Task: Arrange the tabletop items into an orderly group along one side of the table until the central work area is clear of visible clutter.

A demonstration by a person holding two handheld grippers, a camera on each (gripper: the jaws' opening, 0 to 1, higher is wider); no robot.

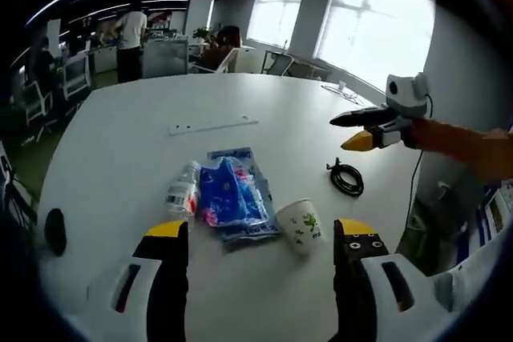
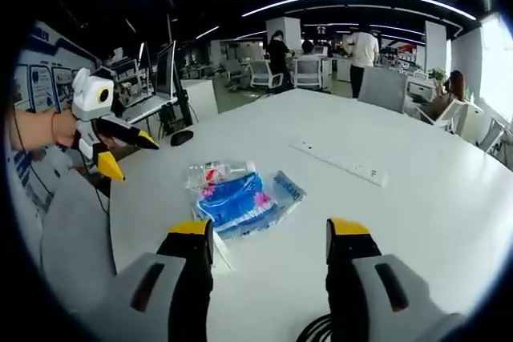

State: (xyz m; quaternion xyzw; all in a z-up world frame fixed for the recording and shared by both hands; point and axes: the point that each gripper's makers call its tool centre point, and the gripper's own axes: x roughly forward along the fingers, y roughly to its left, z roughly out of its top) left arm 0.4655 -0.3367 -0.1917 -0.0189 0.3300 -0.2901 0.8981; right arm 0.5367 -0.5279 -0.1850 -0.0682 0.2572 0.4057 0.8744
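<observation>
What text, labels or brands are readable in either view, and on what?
None legible.
Water bottle: label with red marks, too blurred to read.
Blue packet: pink and white print, too blurred to read.
Paper cup: green leaf pattern, no words made out.
Wall posters: blue graphics, text too small to read.
Power strip: no markings made out.

Left gripper (image 1: 260,234): black jaws, yellow tips, pale grey housings with dark slots, bottom of frame. Right gripper (image 2: 268,234): same build. Seen from the side, at frame right: grey-white body, black upper jaw, yellow tip.
</observation>
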